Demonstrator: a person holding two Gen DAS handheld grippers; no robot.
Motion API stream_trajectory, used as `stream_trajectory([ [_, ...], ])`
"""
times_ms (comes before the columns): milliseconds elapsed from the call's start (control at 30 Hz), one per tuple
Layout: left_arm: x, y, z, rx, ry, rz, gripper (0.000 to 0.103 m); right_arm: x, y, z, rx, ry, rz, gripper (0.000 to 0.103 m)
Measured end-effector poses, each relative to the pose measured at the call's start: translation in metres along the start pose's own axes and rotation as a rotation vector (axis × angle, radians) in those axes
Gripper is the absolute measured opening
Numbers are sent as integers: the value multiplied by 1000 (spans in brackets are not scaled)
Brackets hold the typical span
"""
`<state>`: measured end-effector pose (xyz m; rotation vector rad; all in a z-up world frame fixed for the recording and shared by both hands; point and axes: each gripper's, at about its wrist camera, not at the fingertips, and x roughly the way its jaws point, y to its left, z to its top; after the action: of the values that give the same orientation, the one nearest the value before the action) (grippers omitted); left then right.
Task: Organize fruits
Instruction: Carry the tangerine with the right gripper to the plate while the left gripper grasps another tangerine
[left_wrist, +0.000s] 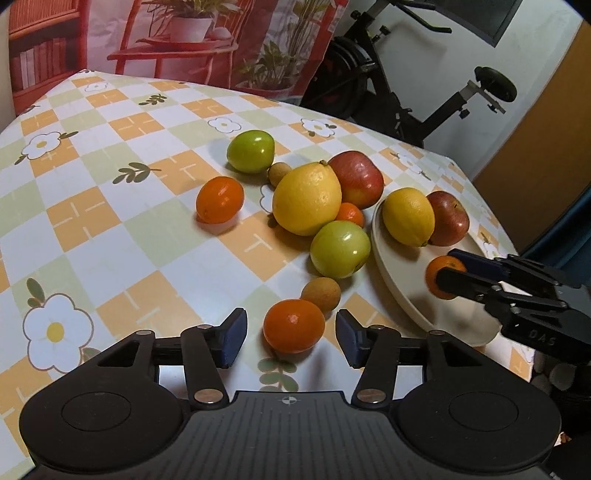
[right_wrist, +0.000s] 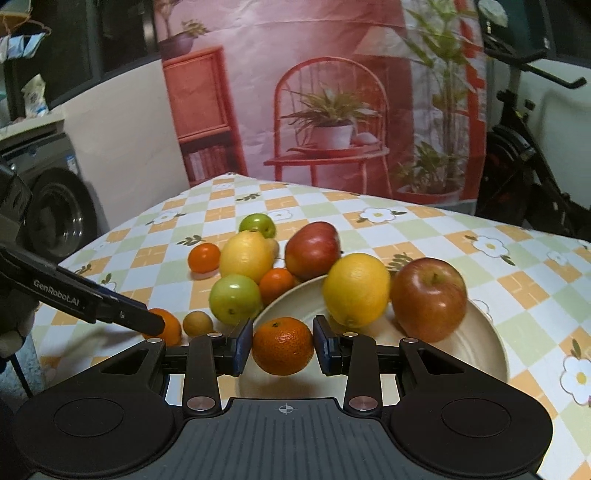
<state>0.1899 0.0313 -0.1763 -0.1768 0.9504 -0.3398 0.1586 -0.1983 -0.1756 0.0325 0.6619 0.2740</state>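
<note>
Left wrist: longan (left_wrist: 320, 293) just behind tangerine (left_wrist: 294, 325).

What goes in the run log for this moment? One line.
left gripper: open around tangerine | right gripper: holding mandarin over plate

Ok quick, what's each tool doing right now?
Left tool: open, holding nothing; an orange sits on the table between its fingers.
Right tool: shut on a mandarin over the plate.
</note>
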Motion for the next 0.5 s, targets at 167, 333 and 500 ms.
stream_trajectory([
  [167, 9, -3, -2, 10, 19, 14, 54, -5, -8, -3, 27, -15, -11, 32],
  [333, 10, -3, -3, 4, 13, 15, 46, -8, -14, -6, 49, -23, -17, 32],
  [500, 8, -11, -5, 53, 8, 30, 41, -11, -19, -9, 66, -35, -20, 33],
])
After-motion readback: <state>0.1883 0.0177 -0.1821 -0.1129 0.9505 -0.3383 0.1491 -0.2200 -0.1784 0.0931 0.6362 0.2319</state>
